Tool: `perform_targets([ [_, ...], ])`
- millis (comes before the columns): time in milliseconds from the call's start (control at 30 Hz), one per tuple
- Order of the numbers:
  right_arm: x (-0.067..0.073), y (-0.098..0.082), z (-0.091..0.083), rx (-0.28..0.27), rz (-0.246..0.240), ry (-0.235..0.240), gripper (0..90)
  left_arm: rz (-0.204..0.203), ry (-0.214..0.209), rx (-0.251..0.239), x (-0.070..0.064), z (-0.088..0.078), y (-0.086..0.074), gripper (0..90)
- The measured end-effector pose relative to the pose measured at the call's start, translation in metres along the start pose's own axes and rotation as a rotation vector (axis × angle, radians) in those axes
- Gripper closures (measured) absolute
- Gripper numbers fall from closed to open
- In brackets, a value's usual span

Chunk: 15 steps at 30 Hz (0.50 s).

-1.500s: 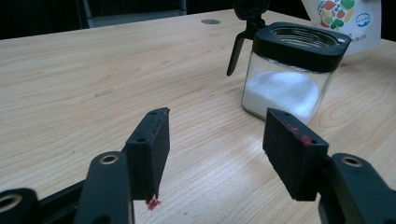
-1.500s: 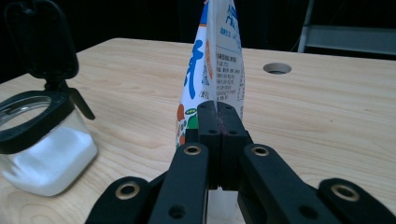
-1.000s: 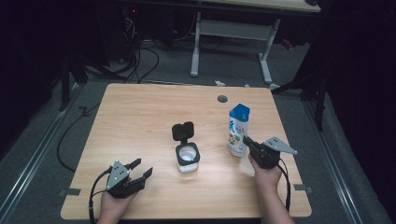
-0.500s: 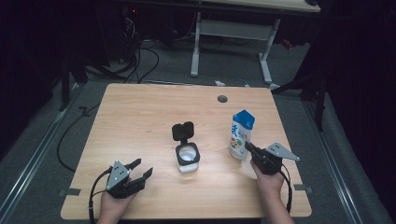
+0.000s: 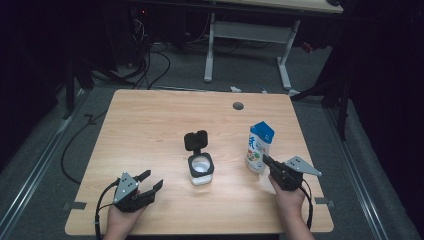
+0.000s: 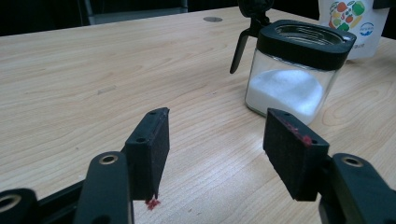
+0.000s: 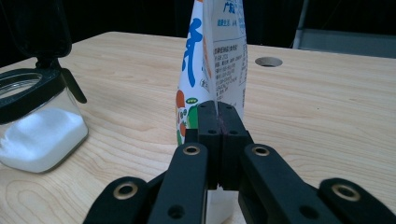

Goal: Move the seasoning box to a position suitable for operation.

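Jaws of right gripper [image 5: 265, 161] are pinching shut on pouch's [image 5: 259, 146] side seam nr table's [image 5: 150, 125] right edge; left gripper [image 5: 151, 181] is sitting wide open, empty, nr front-left corner. Sugar jar [image 5: 201, 168] is standing mid-table w/ lid up.

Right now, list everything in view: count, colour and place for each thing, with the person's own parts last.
Square glass jar of white powder: one, clear with black rim and hinged black lid open, table centre.
White-and-blue stand-up pouch: one, upright, right of the jar.
Light wooden table: one, with a round cable hole near its far edge.
White metal desk frame: one, on the floor beyond the table.
Black cables: several, on the floor at far left.
Left tongs: black, open, near-left of table.
Right tongs: black, shut on the pouch's edge seam.
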State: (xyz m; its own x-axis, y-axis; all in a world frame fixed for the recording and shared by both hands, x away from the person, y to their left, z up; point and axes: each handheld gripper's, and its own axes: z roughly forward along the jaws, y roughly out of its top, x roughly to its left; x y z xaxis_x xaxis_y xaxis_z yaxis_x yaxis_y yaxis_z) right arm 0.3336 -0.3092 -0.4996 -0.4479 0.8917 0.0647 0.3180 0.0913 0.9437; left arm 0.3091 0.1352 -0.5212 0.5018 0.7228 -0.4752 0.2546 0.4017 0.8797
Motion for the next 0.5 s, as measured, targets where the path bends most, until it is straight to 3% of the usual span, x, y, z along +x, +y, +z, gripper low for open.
perform_targets([
  [500, 0.0026, -0.0056, -0.0061, 0.003, 0.005, -0.011, 85.4, -0.006, 0.004, 0.011, 0.0002, 0.0015, -0.0023, 41.5],
])
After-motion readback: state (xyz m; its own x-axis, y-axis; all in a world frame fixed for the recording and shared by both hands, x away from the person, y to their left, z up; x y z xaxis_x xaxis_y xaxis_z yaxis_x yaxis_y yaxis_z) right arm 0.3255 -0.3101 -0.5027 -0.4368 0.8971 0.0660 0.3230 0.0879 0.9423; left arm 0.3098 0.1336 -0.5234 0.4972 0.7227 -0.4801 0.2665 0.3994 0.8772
